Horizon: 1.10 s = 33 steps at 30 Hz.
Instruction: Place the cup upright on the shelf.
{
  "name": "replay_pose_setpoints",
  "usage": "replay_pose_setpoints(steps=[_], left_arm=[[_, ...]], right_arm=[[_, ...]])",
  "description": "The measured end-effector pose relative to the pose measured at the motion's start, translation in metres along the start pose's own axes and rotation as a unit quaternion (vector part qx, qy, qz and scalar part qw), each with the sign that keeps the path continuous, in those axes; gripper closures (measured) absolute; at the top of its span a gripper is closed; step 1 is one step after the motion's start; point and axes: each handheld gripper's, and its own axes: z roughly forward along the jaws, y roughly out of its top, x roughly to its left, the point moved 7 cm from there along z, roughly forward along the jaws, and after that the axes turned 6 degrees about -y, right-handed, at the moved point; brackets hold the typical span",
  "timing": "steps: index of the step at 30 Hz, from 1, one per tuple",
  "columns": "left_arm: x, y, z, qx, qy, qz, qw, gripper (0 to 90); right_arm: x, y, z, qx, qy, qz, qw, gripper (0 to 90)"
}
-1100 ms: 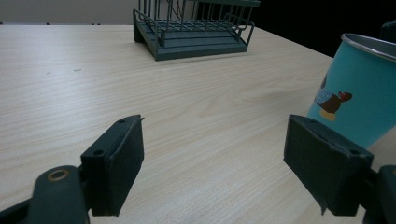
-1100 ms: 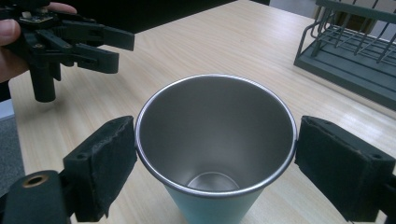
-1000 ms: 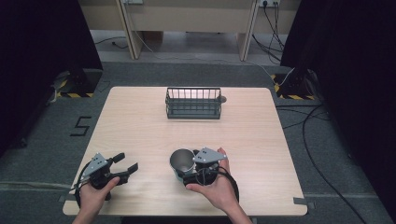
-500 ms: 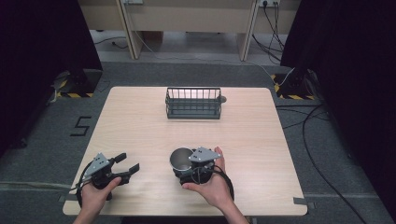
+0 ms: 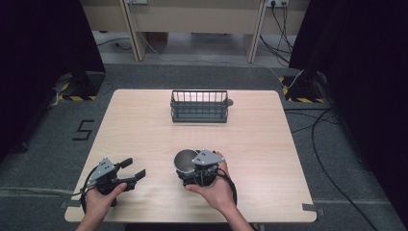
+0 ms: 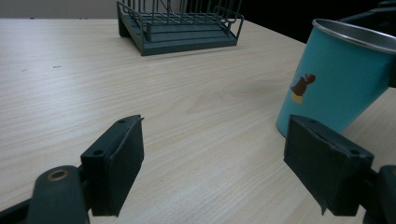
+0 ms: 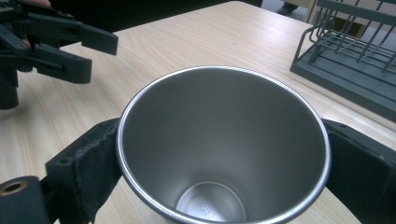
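Your right gripper is sitting at the near middle of the surface, and its fingers have just been closing a little, one pressing on each side of the blue cup, which is standing upright. Your left gripper is resting well apart with its fingers spread wide, holding nothing. The rack is sitting far back.
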Motion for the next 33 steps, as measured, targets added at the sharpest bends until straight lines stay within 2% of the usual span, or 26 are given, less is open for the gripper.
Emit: replay_pose_setpoints(steps=[15, 33], left_arm=[[0.003, 0.000, -0.002, -0.003, 0.004, -0.004, 1.0000, 19.8], [0.004, -0.001, -0.002, -0.001, 0.007, -0.005, 1.0000, 19.9]], right_arm=[[-0.001, 0.001, -0.003, -0.021, 0.000, 0.006, 0.9998, 8.3], [-0.016, 0.014, -0.015, -0.055, -0.015, 0.029, 0.9980, 8.4]])
